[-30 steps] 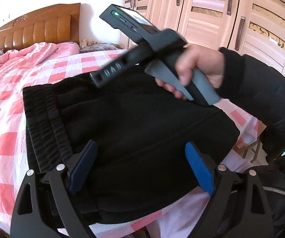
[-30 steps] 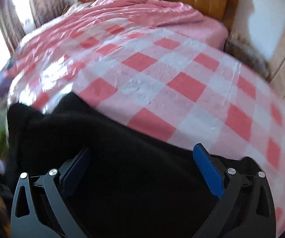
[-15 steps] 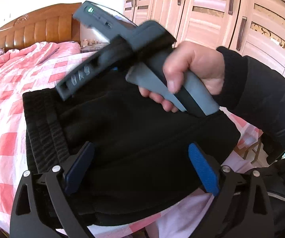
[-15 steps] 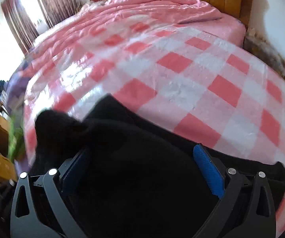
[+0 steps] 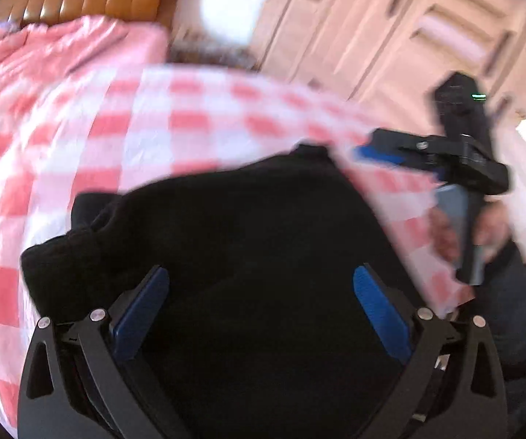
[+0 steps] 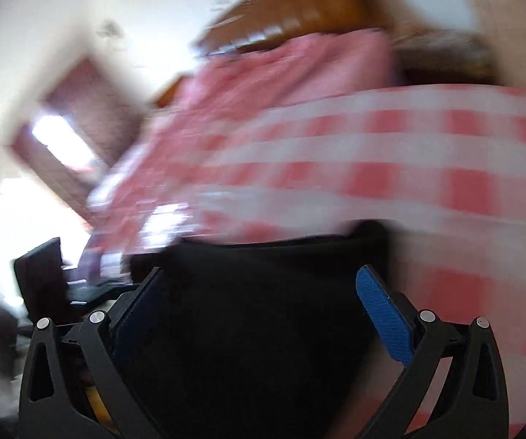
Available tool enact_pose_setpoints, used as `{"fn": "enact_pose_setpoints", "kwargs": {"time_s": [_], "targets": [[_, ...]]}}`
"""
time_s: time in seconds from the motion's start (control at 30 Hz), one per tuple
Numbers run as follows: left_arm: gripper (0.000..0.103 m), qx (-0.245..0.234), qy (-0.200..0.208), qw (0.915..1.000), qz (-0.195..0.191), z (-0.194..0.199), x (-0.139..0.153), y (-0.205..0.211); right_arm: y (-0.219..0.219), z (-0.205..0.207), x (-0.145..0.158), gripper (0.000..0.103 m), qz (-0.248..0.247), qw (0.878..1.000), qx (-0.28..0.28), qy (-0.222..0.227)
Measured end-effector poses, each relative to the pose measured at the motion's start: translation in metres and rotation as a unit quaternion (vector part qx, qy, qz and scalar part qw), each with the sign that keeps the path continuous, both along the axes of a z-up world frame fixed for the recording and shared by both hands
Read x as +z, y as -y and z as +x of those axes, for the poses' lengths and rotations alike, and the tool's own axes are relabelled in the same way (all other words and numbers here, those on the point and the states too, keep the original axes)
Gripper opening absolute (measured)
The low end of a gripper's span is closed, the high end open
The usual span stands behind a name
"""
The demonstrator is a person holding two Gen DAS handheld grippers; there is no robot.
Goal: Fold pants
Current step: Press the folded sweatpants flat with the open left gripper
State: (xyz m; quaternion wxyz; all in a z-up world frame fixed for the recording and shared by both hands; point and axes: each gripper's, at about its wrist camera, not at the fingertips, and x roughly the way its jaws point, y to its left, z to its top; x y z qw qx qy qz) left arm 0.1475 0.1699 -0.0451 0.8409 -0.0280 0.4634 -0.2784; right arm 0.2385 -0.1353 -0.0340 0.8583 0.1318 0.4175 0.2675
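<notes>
Two wrist fisheyes, close above the bed (image 5: 153, 124), angled down, both over black pants (image 5: 248, 226).

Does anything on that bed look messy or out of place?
Nothing is spilled or damaged. The black pants lie in a lumpy bundle near the edge of the pink checked bedspread, their left end bunched rather than flat. Both views are blurred, so finer detail cannot be told.

Left claw (image 5: 261, 311) opening, jaws wide; right claw (image 6: 263, 314) likewise spread, both angled downward.
</notes>
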Motion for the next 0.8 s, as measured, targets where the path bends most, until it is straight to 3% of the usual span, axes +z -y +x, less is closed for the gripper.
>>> {"fn": "enact_pose_setpoints", "kwargs": {"time_s": [0.07, 0.2, 0.27, 0.3, 0.4, 0.5, 0.57, 0.73, 0.8], "targets": [[0.101, -0.009, -0.006, 0.9999, 0.012, 0.005, -0.011, 0.0, 0.001, 0.006, -0.009, 0.099, -0.076, 0.996, -0.043, 0.003], [0.101, -0.009, -0.002, 0.9999, 0.01, 0.001, -0.014, -0.004, -0.021, 0.012, -0.02, 0.099, -0.101, 0.995, -0.016, -0.008], [0.101, -0.013, 0.002, 0.9999, 0.008, 0.002, -0.015, -0.005, -0.038, 0.018, -0.035, 0.099, -0.182, 0.983, -0.028, -0.012], [0.101, -0.014, 0.004, 0.9999, 0.004, 0.002, -0.015, -0.006, -0.04, 0.021, -0.042, 0.098, -0.2, 0.979, -0.031, -0.017], [0.101, -0.012, 0.008, 0.9997, -0.018, 0.0, -0.016, -0.012, -0.026, 0.014, -0.043, 0.098, -0.169, 0.983, -0.071, -0.013], [0.101, -0.008, 0.01, 0.9997, -0.022, -0.002, -0.015, -0.012, -0.018, -0.021, -0.021, 0.098, -0.139, 0.985, -0.103, 0.016], [0.101, -0.006, 0.013, 0.9997, -0.02, -0.003, -0.015, -0.011, -0.016, -0.048, -0.011, 0.098, -0.116, 0.99, -0.068, 0.036], [0.101, -0.003, 0.023, 0.9997, -0.012, -0.006, -0.015, -0.008, -0.038, -0.115, -0.015, 0.098, -0.125, 0.99, 0.018, 0.069], [0.101, -0.002, 0.024, 0.9997, -0.006, -0.006, -0.015, -0.007, -0.048, -0.123, -0.038, 0.098, -0.185, 0.98, 0.031, 0.063]]}}
